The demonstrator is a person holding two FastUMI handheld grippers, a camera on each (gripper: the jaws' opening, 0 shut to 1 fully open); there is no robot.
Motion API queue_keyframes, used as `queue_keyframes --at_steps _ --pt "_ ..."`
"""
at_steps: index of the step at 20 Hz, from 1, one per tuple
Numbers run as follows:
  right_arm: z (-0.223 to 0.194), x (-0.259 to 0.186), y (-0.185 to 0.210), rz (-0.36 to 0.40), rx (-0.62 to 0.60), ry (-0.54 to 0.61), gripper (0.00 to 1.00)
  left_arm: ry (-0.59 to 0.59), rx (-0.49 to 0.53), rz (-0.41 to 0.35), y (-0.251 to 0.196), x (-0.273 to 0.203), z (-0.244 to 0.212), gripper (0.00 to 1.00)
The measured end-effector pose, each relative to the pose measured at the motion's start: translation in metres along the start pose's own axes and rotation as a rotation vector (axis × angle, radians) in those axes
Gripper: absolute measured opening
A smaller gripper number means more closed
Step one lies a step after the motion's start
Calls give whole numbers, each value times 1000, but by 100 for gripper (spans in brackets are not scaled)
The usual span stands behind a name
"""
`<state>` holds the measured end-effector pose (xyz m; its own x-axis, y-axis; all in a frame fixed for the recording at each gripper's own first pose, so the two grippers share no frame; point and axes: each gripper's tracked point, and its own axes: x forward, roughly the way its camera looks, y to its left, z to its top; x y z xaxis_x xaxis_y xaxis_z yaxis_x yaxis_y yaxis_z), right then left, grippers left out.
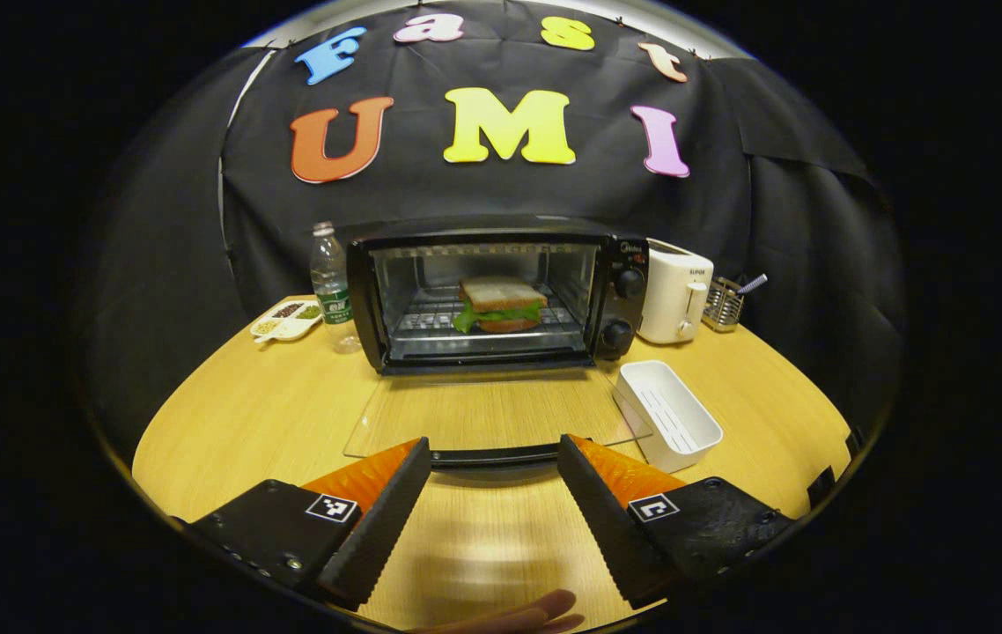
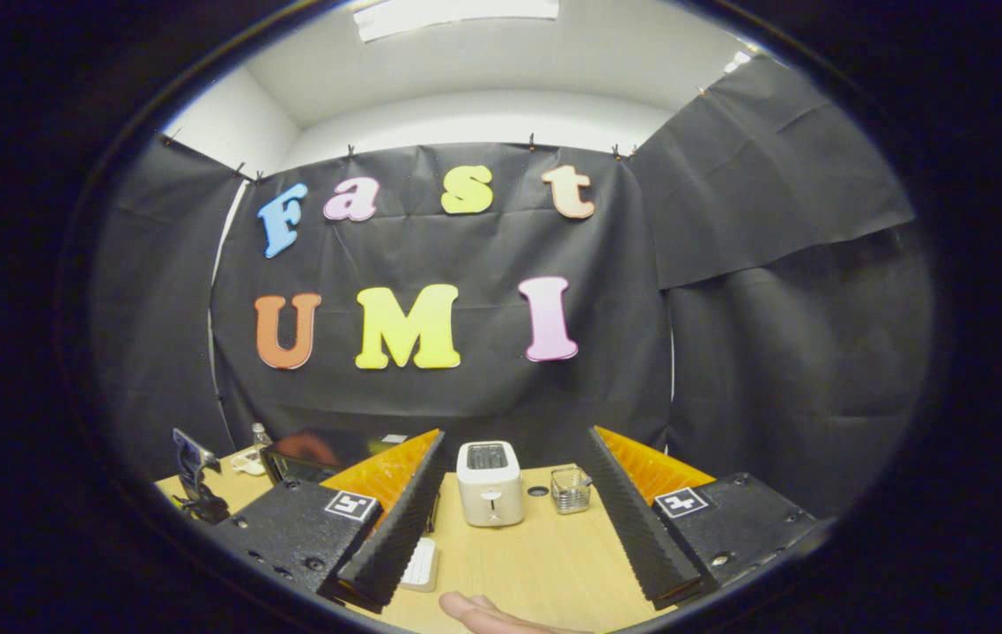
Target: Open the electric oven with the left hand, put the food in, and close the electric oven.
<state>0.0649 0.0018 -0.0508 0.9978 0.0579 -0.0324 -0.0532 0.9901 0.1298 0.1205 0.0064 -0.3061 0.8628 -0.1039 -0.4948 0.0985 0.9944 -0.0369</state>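
The black electric oven (image 1: 501, 295) stands at the back of the wooden table with its glass door (image 1: 492, 414) folded down flat. A sandwich (image 1: 501, 304) of bread, lettuce and filling lies on the rack inside. My left gripper (image 1: 492, 449) is open just in front of the door's black handle (image 1: 492, 457), which lies between the two fingertips without being pressed. My right gripper (image 2: 514, 436) is open and holds nothing, raised above the table and facing the white toaster (image 2: 489, 482). The oven's top (image 2: 316, 449) shows to its left.
A white empty tray (image 1: 668, 412) lies right of the door. The toaster (image 1: 675, 292) and a wire holder (image 1: 724, 302) stand right of the oven, a water bottle (image 1: 331, 282) and a seasoning dish (image 1: 287, 320) to its left. A person's fingers (image 1: 536, 612) show at the bottom edge.
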Motion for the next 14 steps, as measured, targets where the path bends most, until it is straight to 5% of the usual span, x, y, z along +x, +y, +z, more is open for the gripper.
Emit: queue_keyframes --at_steps 1,3,4,9,10,11,14 --pt "-7 -1 -2 8 -1 15 89 36 2 -9 -4 5 -9 96" --pt "-15 1 -12 3 -5 29 90 130 1 -17 -11 11 -28 96" --pt "-14 2 -17 -10 -4 27 100 162 3 -2 -11 12 -33 96" --pt "-24 6 -8 28 24 44 100 226 12 19 -11 21 -44 96" --pt "-28 8 -5 42 19 55 90 233 12 24 -12 23 -45 96" --pt "-30 8 -3 50 11 61 100 237 9 20 -13 24 -46 96" --pt "-34 9 -1 58 -12 67 100 244 -1 -4 -18 30 -45 96"
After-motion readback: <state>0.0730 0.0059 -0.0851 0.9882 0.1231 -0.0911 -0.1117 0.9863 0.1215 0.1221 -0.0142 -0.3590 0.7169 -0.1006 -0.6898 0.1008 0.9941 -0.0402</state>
